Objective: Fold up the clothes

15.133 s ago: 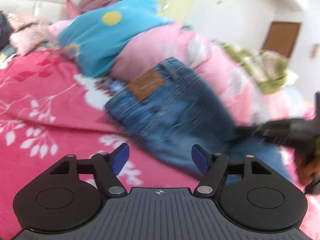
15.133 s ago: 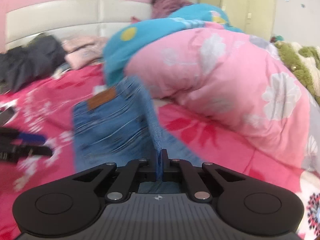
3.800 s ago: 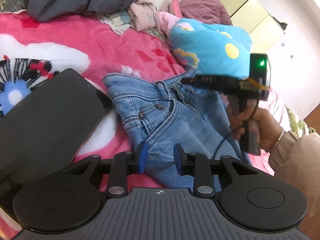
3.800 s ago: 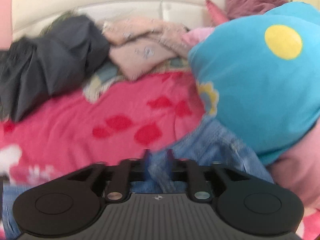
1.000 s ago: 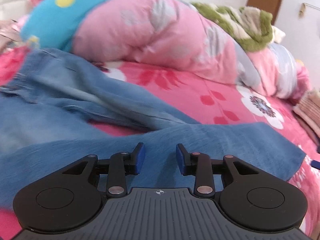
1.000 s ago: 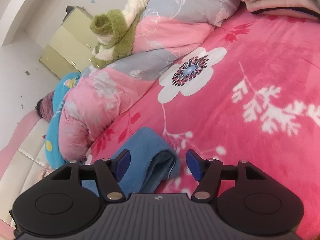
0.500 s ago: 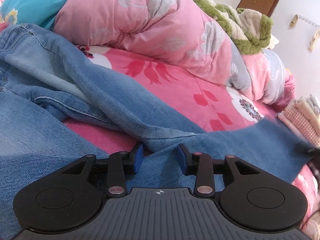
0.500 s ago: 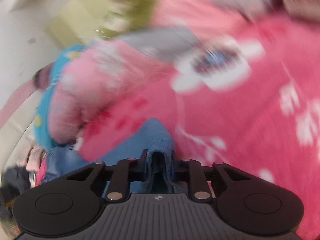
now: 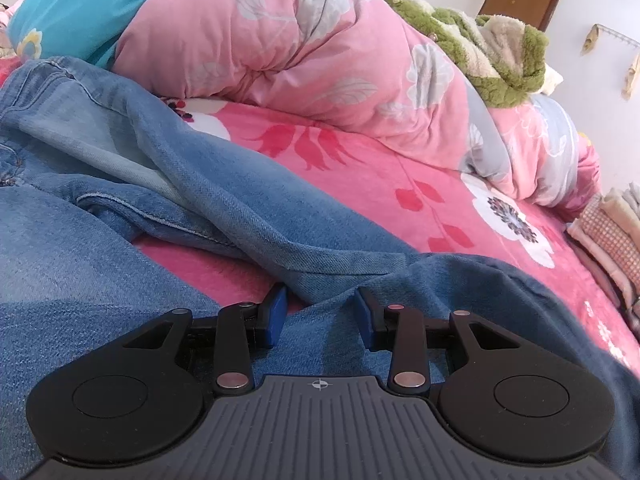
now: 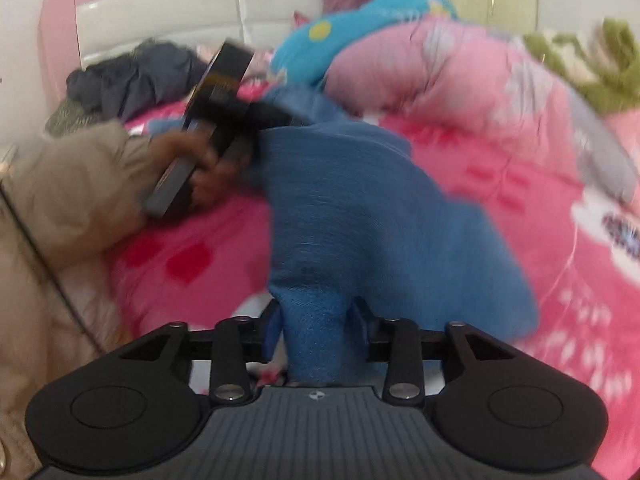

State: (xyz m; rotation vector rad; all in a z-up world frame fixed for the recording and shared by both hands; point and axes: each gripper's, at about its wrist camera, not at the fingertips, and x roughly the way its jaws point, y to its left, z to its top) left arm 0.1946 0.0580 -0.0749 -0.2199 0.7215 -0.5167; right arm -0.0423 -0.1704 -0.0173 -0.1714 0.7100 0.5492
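Observation:
Blue jeans (image 9: 224,200) lie spread over the pink floral bed cover (image 9: 360,160). My left gripper (image 9: 319,312) rests low over them, its blue pads apart, with flat denim under and between them and nothing pinched. In the right wrist view a bunched leg end of the jeans (image 10: 360,200) stands up between the pads of my right gripper (image 10: 316,320). The pads press on it while the jaws are opening, and the leg arches back toward the person's hand (image 10: 204,168) that holds the left gripper. That gripper's fingertips are hidden behind the denim.
A rolled pink quilt (image 9: 320,48), a blue pillow (image 9: 80,0) and a green fleece blanket (image 9: 492,52) line the far side of the bed. Folded laundry (image 9: 612,232) is stacked at the right. Dark clothes (image 10: 132,80) lie by the headboard (image 10: 160,12). A beige sleeve (image 10: 72,184) fills the left.
My right gripper closed on the leg end, rolled upright and swung it up toward the left gripper. The lifted leg end now covers the bed at the left view's lower right.

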